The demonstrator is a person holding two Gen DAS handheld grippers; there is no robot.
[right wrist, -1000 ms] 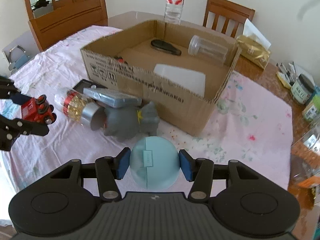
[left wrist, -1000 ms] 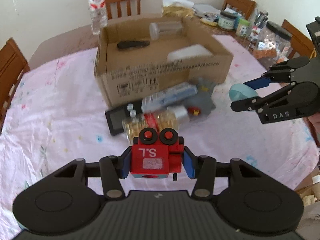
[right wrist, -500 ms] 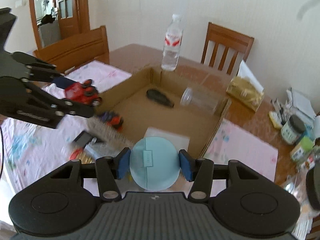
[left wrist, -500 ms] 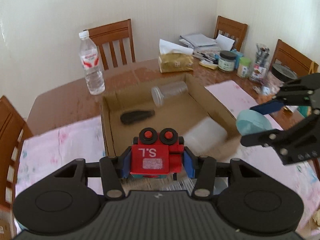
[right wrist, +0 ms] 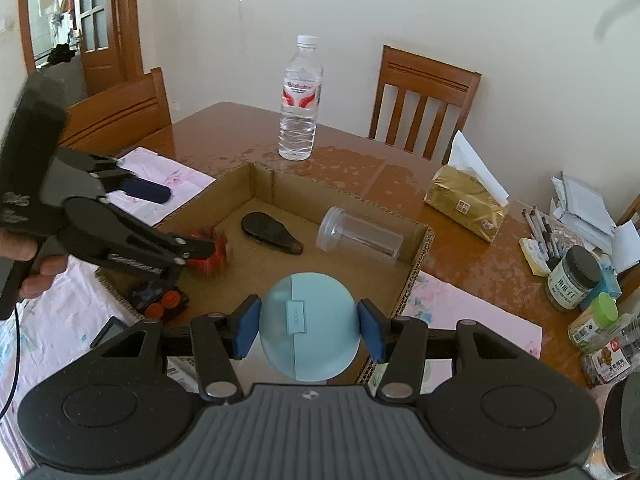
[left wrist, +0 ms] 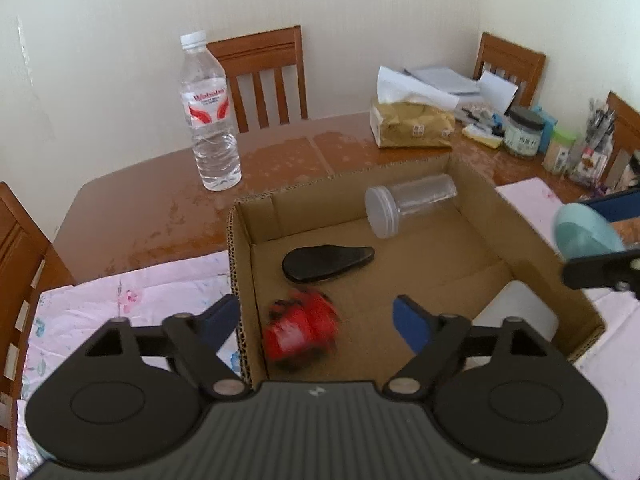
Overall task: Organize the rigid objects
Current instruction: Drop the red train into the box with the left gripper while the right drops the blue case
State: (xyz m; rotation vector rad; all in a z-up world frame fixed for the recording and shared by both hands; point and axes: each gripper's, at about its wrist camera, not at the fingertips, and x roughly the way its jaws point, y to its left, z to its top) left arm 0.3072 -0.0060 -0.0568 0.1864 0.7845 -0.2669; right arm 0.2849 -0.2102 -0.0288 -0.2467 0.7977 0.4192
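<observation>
Just let go: left hand-held gripper (left wrist: 316, 320) with jaws opening, nothing pressed between the pads any more, where a moment ago they clamped the red toy (left wrist: 301, 334). Now blurred in mid-drop, tumbling inside the cardboard box (left wrist: 239, 280) near its near-left corner. One more rigid thing put away, judging by this, with the left side free for another pick.

Right hand-held gripper (right wrist: 307, 330) closed on the round pale-blue case (right wrist: 307, 326), held above the box's near wall, not yet released. Probably next to go in.

Already on the box floor: a flat black case (left wrist: 328, 262) near the middle and a clear plastic jar (left wrist: 410, 204) on its side by the far wall. Plenty of bare floor between them, so little in the way of a drop.

Outside the box: a water bottle (left wrist: 209, 116) upright beyond its far-left corner, a tissue pack (left wrist: 412, 124) and jars toward the surface's far-right edge, another toy (right wrist: 160, 300) against the box's outer wall.
</observation>
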